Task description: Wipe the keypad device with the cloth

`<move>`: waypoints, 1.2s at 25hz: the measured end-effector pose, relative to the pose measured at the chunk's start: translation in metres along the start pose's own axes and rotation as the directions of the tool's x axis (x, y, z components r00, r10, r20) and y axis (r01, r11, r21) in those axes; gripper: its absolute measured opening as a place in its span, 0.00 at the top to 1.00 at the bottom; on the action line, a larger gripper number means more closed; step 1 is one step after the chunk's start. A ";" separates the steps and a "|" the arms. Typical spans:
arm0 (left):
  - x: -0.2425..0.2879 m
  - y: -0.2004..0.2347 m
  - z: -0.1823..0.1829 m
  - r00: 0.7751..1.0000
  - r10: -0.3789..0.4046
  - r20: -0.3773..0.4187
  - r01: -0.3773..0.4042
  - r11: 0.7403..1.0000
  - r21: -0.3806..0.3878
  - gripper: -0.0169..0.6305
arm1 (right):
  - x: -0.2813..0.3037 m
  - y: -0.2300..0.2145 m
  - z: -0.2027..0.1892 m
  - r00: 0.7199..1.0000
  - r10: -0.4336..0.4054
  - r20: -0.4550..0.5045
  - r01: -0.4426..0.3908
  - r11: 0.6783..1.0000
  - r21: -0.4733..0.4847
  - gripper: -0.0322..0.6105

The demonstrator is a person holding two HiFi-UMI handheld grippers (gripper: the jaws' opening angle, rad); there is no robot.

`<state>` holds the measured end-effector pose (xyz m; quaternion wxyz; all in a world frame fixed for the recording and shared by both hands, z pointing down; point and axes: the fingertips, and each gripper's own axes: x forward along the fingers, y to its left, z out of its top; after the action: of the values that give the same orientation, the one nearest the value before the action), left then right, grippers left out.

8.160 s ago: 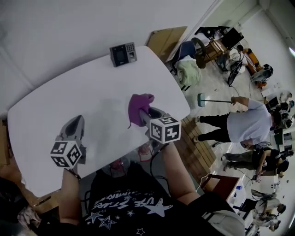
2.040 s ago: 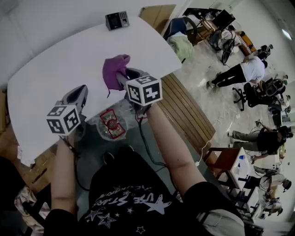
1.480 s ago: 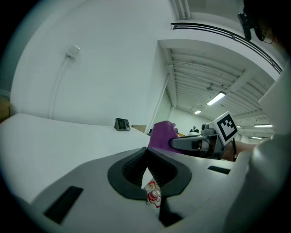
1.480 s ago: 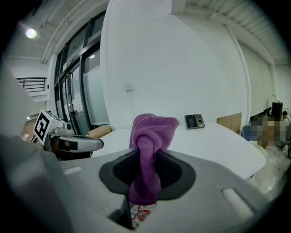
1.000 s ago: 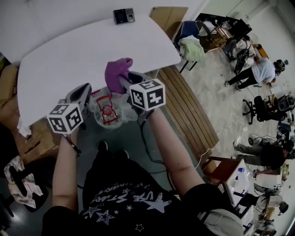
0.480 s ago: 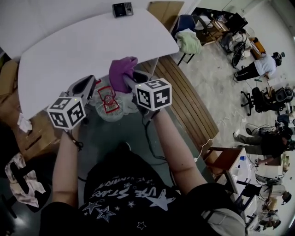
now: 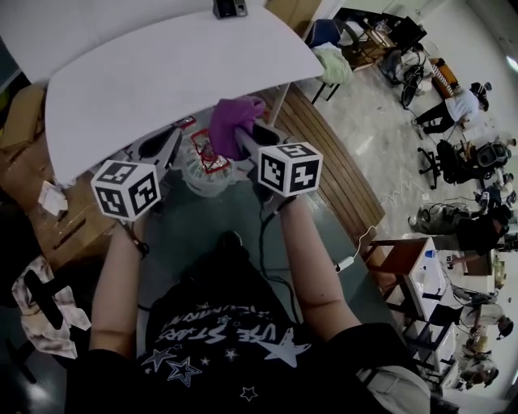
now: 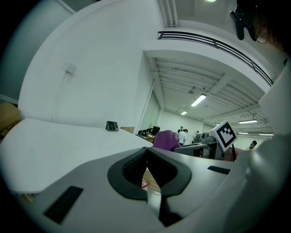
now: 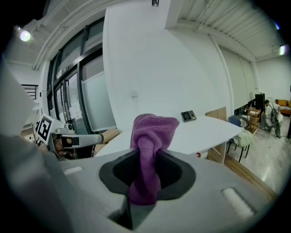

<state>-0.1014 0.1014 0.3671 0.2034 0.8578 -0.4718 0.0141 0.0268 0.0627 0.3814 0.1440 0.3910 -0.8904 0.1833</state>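
Note:
The dark keypad device (image 7: pixel 229 8) stands at the far edge of the white table (image 7: pixel 162 73). It shows small in the left gripper view (image 8: pixel 112 126) and the right gripper view (image 9: pixel 188 116). My right gripper (image 7: pixel 243 139) is shut on a purple cloth (image 7: pixel 233 120), which bunches up above its jaws (image 9: pixel 152 132). My left gripper (image 7: pixel 162 145) is shut with nothing between its jaws (image 8: pixel 146 154). Both grippers hang off the table's near edge, far from the device.
A bin (image 7: pixel 204 174) with a clear liner and a red wrapper stands below the grippers. A wooden slatted bench (image 7: pixel 328 154) runs along the right. A chair with pale green fabric (image 7: pixel 333 63) sits beyond the table. Cardboard boxes (image 7: pixel 24 109) lie left; people stand far right.
The person has backed away from the table. Both grippers have come off the tabletop and now hang over the bin. The cloth stays in the right gripper.

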 end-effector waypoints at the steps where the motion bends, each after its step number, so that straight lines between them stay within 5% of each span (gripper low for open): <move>1: -0.011 -0.001 -0.002 1.000 -0.008 0.001 0.008 1.000 0.004 0.96 | -0.003 0.009 -0.004 1.000 -0.008 0.002 0.008 1.000 0.005 0.80; 15: -0.137 -0.006 -0.028 0.997 -0.082 0.008 0.082 0.996 0.024 0.96 | -0.047 0.125 -0.049 0.996 -0.086 0.003 0.086 0.996 0.036 0.80; 30: -0.154 -0.035 -0.041 0.994 -0.113 0.000 0.113 0.993 0.014 0.96 | -0.085 0.129 -0.073 0.992 -0.128 -0.021 0.130 0.989 0.076 0.80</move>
<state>-0.1514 0.2560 0.3599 0.1975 0.8846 -0.4224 0.0054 -0.0061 0.2298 0.3851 0.1474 0.4515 -0.8543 0.2112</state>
